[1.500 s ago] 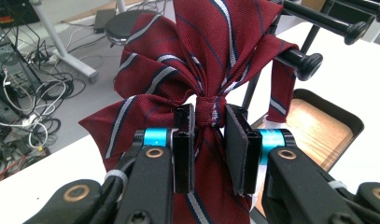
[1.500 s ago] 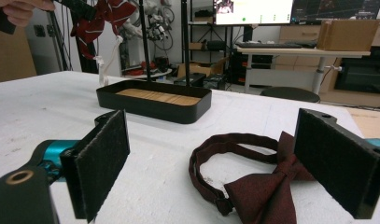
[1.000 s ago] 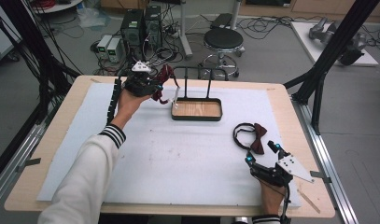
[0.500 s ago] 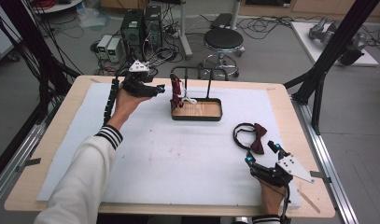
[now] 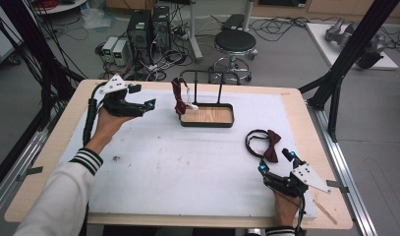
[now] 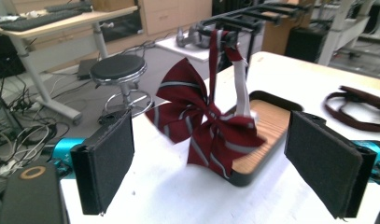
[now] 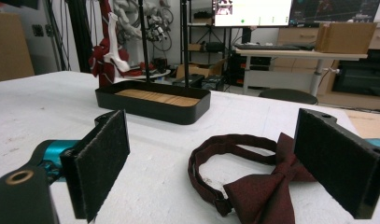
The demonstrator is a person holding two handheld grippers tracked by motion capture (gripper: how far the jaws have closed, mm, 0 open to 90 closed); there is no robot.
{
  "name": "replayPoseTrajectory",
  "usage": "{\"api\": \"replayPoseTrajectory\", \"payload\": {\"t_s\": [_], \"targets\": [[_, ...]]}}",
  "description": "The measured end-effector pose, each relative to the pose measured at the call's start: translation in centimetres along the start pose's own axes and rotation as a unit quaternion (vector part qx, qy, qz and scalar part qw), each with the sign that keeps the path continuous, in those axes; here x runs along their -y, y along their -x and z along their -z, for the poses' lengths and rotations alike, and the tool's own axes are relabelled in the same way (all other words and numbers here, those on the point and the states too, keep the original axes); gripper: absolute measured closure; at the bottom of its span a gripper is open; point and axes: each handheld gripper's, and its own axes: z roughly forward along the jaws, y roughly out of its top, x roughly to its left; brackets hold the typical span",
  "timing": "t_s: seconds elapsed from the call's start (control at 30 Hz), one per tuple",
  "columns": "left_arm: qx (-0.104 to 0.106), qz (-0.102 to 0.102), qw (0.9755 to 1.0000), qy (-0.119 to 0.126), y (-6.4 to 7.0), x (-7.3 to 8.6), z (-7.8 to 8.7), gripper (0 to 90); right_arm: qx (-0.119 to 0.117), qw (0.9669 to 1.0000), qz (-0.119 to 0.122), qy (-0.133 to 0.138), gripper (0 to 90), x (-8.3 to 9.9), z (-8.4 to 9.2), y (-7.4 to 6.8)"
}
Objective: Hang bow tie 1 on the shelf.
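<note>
A dark red striped bow tie (image 5: 179,101) hangs by its white strap from the black rack standing in a wood-floored tray (image 5: 207,124). My left gripper (image 5: 144,97) hovers to the left of it, clear of the tie. Its jaws have just been opening and hold nothing. In the left gripper view the striped bow tie (image 6: 204,121) dangles ahead of the left gripper (image 6: 211,154). A plain dark red bow tie (image 5: 270,146) with a looped band lies at the right. My right gripper (image 5: 274,161) rests open just before it. The right gripper view has this plain bow tie (image 7: 257,186) low between the wide pads of the right gripper (image 7: 220,158).
A white mat (image 5: 187,167) covers the wooden table. The tray (image 7: 152,105) and its rack stand at the back centre. Black frame posts rise at both table sides. A stool (image 5: 238,43) and computer boxes stand on the floor beyond the far edge.
The left gripper opened and let go of the striped bow tie, which now hangs from the rack. The left hand drew away to the left. The right gripper stayed put.
</note>
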Motion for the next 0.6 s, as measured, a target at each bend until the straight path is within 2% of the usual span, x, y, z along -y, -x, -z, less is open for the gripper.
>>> {"api": "replayPoseTrajectory", "payload": {"t_s": [0.03,0.3,0.47,0.6], "targets": [[0.000,0.000,1.0000,0.000,0.0,0.0,0.0,16.4,0.000,1.0000,0.000,0.000,10.2,0.0,0.0,0.0],[0.026,-0.010,0.9992,0.027,1.0,1.6,4.4,16.3,0.002,1.0000,0.003,-0.003,10.2,0.0,-0.1,0.0],[0.044,-0.011,0.9982,0.038,1.7,3.2,7.0,16.2,0.003,1.0000,-0.003,-0.005,10.2,0.0,-0.1,0.0],[0.042,-0.014,0.9980,0.045,2.4,5.0,8.5,16.2,0.005,1.0000,0.000,-0.004,10.2,0.0,-0.1,0.0]]}}
